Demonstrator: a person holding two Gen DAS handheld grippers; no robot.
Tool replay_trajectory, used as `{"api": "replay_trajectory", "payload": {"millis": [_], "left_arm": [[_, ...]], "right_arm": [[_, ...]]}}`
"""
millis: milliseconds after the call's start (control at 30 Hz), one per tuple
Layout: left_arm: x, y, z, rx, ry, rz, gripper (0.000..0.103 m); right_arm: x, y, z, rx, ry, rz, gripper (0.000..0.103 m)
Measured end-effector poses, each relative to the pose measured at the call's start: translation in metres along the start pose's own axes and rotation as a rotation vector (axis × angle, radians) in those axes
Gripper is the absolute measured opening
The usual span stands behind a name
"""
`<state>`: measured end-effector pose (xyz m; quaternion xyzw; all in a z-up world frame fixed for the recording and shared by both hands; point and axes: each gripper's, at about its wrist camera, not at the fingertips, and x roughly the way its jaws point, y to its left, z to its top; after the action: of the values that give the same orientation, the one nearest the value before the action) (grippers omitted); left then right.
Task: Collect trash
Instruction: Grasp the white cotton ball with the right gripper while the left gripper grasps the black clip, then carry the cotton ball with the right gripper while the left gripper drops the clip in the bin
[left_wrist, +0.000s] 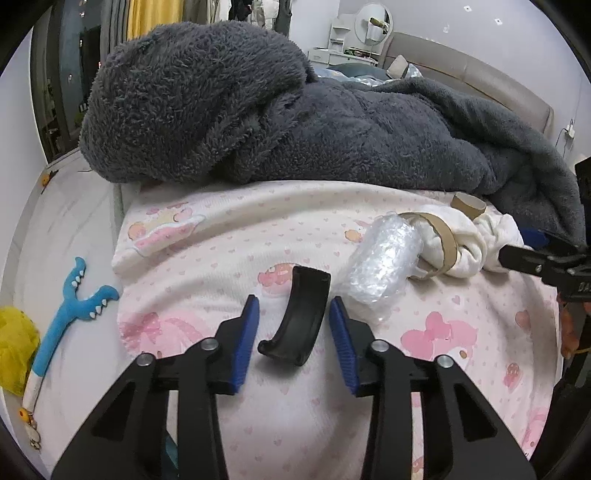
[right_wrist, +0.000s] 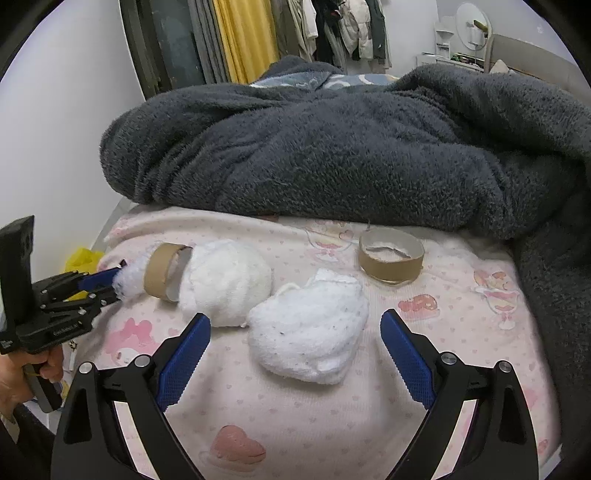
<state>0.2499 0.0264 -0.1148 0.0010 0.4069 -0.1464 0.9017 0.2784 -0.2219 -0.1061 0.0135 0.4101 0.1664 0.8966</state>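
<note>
On the pink patterned sheet (left_wrist: 221, 258) lies a black curved plastic piece (left_wrist: 295, 317). It sits between the blue pads of my left gripper (left_wrist: 293, 304), which stand a little off it on both sides, so the gripper is open. Beside it to the right are a bubble-wrap roll (left_wrist: 384, 262), a flat cardboard ring (left_wrist: 439, 240) and a cardboard tube (left_wrist: 469, 205). My right gripper (right_wrist: 295, 315) is wide open around a white fluffy bundle (right_wrist: 310, 332) without touching it. A second white bundle (right_wrist: 229, 280) carries a cardboard ring (right_wrist: 162, 273). A tape core (right_wrist: 391, 254) lies behind.
A thick grey fleece blanket (right_wrist: 332, 155) is heaped across the back of the bed. On the floor at the left are a blue toy (left_wrist: 74, 306) and a yellow bag (left_wrist: 14, 350). A hand (right_wrist: 14, 376) holds the left gripper (right_wrist: 116, 284) at the bed's left edge.
</note>
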Motion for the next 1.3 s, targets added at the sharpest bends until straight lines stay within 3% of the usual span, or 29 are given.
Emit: {"api": "replay_trajectory", "payload": {"millis": [200,267,467,533,800,1300], "left_arm": [[0.001,-0.002,0.001,0.007,0.005,-0.013,0.026],[0.001,-0.003,0.001,0.003,0.008,-0.011,0.023],[-0.002,-0.005,0.000,-0.001,0.013,-0.005,0.022],[-0.004,-0.006,-0.001,-0.005,0.012,-0.002,0.022],[-0.011,-0.013,-0.002,-0.021,0.023,-0.019,0.022],[-0.053,-0.017,-0.007,-0.013,-0.005,0.042,0.022]], "right_arm": [[0.003,-0.010,-0.001,0.025,0.018,-0.025,0.094],[0.005,-0.012,-0.002,0.031,0.028,-0.025,0.078],[0.009,-0.005,-0.002,0.005,0.063,-0.017,0.056],[0.007,0.000,-0.002,-0.012,0.065,-0.029,0.053],[-0.011,-0.002,0.008,0.024,0.035,-0.040,0.053],[-0.047,0.029,0.017,0.006,-0.026,-0.014,0.053]]}}
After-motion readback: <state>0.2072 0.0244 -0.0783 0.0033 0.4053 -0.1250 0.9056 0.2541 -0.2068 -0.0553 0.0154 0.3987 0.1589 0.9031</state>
